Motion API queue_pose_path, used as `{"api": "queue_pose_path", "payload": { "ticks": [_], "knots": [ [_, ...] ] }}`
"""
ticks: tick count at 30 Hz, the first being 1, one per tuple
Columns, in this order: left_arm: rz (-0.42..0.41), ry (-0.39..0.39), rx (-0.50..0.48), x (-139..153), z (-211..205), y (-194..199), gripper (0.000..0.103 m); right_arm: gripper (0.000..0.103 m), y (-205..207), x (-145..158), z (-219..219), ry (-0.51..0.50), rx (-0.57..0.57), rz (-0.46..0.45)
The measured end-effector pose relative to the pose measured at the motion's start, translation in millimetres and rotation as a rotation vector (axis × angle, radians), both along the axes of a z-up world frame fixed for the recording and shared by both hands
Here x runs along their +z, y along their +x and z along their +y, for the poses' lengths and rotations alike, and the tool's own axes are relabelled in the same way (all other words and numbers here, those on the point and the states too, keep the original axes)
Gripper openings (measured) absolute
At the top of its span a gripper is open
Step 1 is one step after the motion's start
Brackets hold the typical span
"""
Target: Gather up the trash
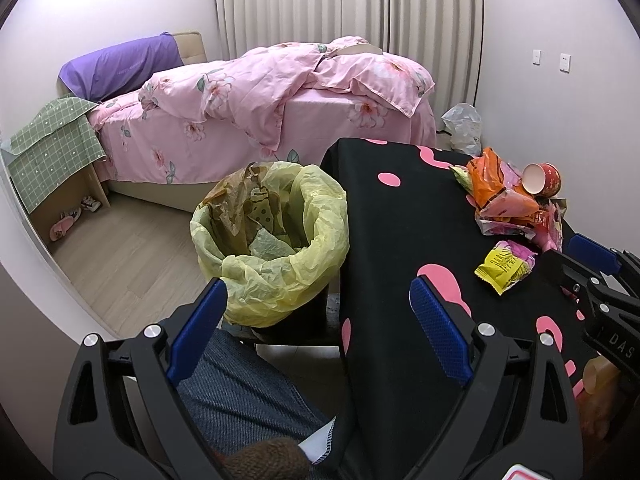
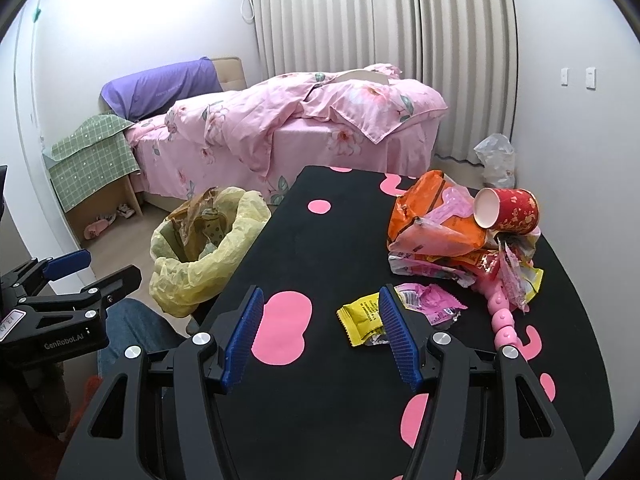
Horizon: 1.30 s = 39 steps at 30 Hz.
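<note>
While both grippers hang over the near end of the black table [image 2: 320, 248], nothing is caught in either one. Farthest left stands a small bedside stand draped with a green checked cloth [image 1: 52, 144], slippers tucked on the floor under it. Next comes the bed [image 1: 260, 92] with its rumpled pink floral cover and a purple pillow at the head. In front of the bed, just beside the table's left edge, sits the bin [image 1: 272, 224], lined with a yellow bag and already holding a brownish plastic wrapper and some crumpled paper. The left gripper [image 1: 316, 300] hovers with its blue-padded jaws spread wide, one finger over the bin's rim, the other over the table edge, with the person's denim-clad knee below. Over the tabletop itself, the right gripper [image 2: 320, 312] also has its jaws wide apart and empty; its right finger partly hides the yellow wrapper [image 2: 360, 316], which lies flat on the table, though I cannot tell whether pad and wrapper touch. A crumpled pink wrapper [image 2: 432, 300] lies just beside it. Further right and back is the trash heap [image 2: 440, 232]: orange and pink bags, with a red paper cup [image 2: 508, 212] tipped on its side on top. A pink beaded stick [image 2: 504, 320] pokes out toward the near edge. Beyond, a white plastic bag [image 2: 496, 160] sits on the floor by the curtains.
</note>
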State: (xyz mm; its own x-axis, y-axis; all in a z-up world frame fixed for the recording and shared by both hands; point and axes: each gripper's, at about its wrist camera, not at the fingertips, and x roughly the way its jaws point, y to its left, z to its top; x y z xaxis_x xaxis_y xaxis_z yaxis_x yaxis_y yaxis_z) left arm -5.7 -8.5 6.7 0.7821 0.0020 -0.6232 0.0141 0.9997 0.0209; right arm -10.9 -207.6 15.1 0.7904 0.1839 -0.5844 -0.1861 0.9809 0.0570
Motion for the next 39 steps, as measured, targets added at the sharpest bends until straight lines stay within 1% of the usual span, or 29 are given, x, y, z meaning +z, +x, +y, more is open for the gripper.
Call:
{"api": "queue_pose_path", "payload": {
  "ticks": [13, 26, 39],
  "knots": [
    [-0.001, 0.001, -0.001, 0.4, -1.5, 0.8, 0.088, 0.057, -0.7, 0.2, -0.9, 0.002, 0.001, -0.001],
    [-0.001, -0.002, 0.003, 2.6, 2.8, 3.6, 0.088, 0.057, 0.4, -1.5, 3.7, 0.004, 0.038, 0.014],
    [-0.002, -0.004, 0.005, 1.6, 4.7, 6.2, 0.088, 0.057, 1.3, -2.0, 4.2, 0.002, 0.040, 0.015]
  ]
}}
